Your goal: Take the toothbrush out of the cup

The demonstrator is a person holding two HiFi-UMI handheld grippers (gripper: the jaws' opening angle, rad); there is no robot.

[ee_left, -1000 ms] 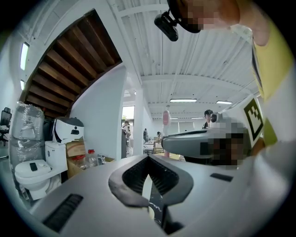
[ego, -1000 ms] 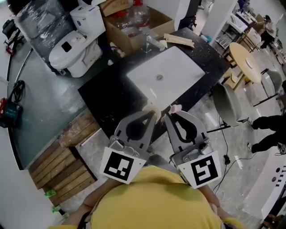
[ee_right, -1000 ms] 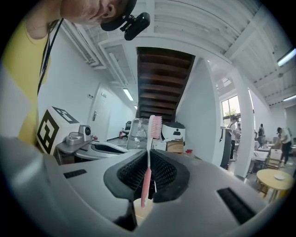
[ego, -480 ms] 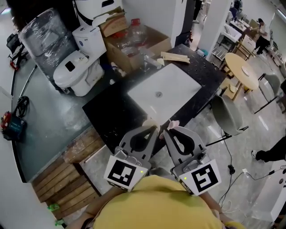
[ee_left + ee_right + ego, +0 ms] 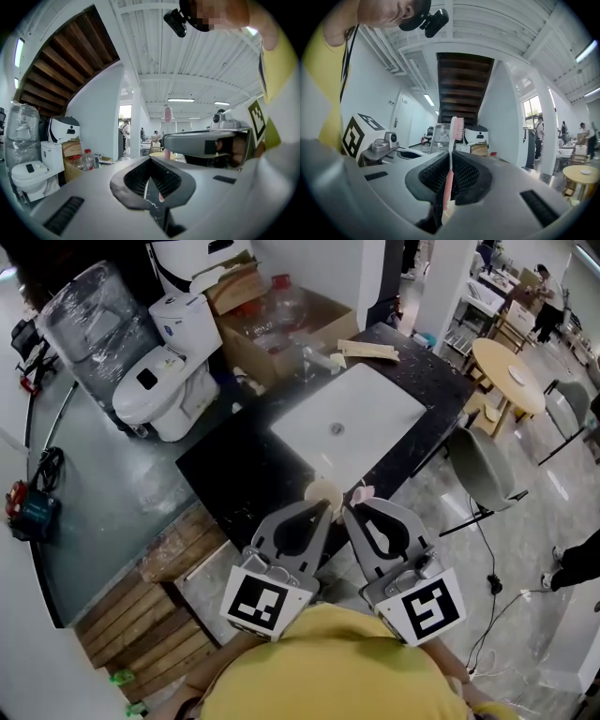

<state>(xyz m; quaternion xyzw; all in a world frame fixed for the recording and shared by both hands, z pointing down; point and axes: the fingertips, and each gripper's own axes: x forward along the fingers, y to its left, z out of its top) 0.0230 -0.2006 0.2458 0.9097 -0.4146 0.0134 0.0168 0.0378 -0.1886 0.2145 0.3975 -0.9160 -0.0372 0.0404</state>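
Your right tongs [image 5: 450,158] clamp the pink toothbrush [image 5: 455,129] upright. Your left tongs [image 5: 150,158] are together beside the tan cup [image 5: 323,492], near the black bench's [image 5: 234,474] front edge.

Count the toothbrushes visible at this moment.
1. A pink plastic toothbrush stands upright, clamped between the jaws of the right gripper, beside the beige cup at the counter's near edge. The cup's inside is too small to check for others.

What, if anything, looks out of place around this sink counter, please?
A toilet stands on the floor beside the counter, next to a plastic-wrapped bundle and an open cardboard box, more like storage than a bathroom. Wooden strips lie on the counter behind the sink. The toothbrush itself sits straight in the right claw.
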